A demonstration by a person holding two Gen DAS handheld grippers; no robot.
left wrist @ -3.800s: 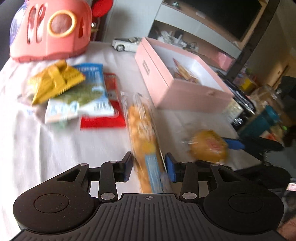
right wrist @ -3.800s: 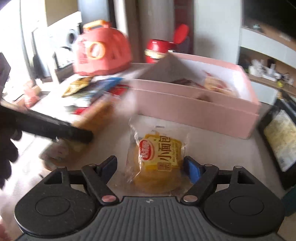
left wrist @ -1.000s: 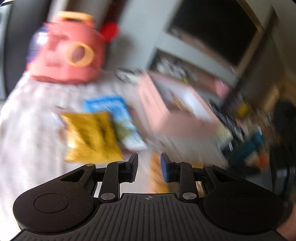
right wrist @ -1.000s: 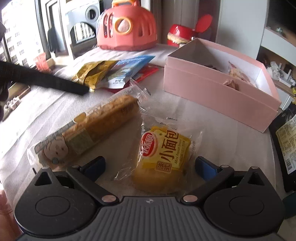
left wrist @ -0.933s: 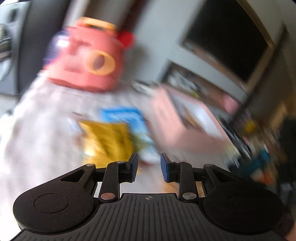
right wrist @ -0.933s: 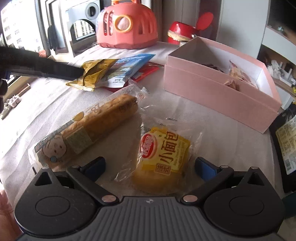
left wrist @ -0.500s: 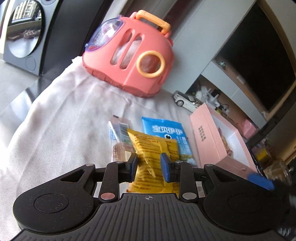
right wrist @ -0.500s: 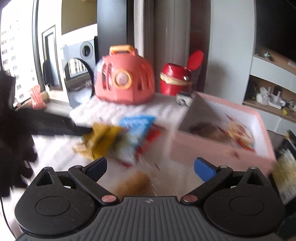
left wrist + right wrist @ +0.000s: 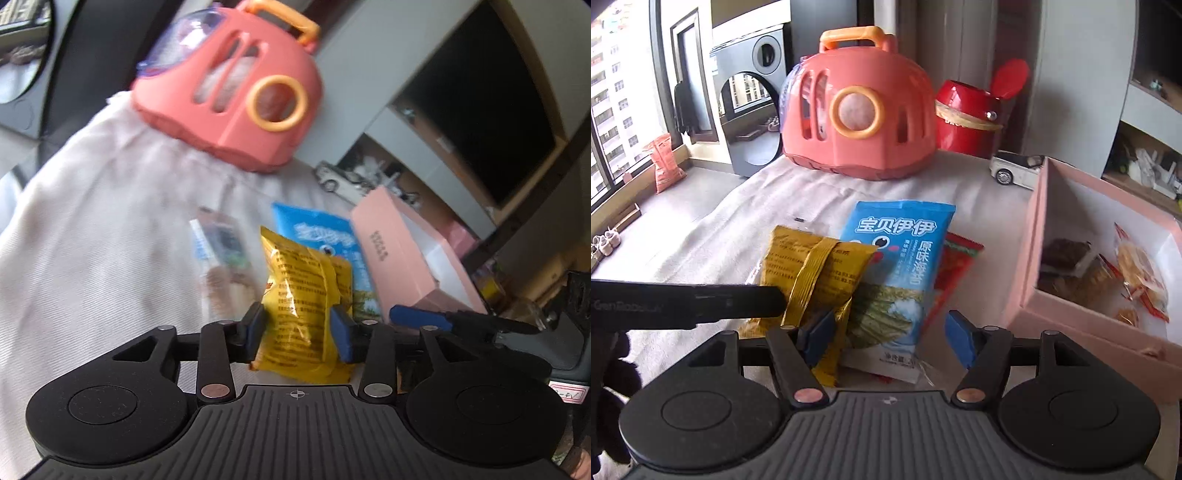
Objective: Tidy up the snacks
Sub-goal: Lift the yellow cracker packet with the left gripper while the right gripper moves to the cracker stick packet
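Left tongs (image 9: 298, 330) now clenched on the yellow bag (image 9: 304, 295), lifted off the desk (image 9: 92, 229). Right tongs (image 9: 886, 338) wide apart, over the blue bag (image 9: 897, 266). Next, likely into the pink box (image 9: 1108, 325) at right.

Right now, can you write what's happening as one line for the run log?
left gripper: shut on yellow snack bag | right gripper: open, over blue seaweed packet | pink box: open, holds snacks
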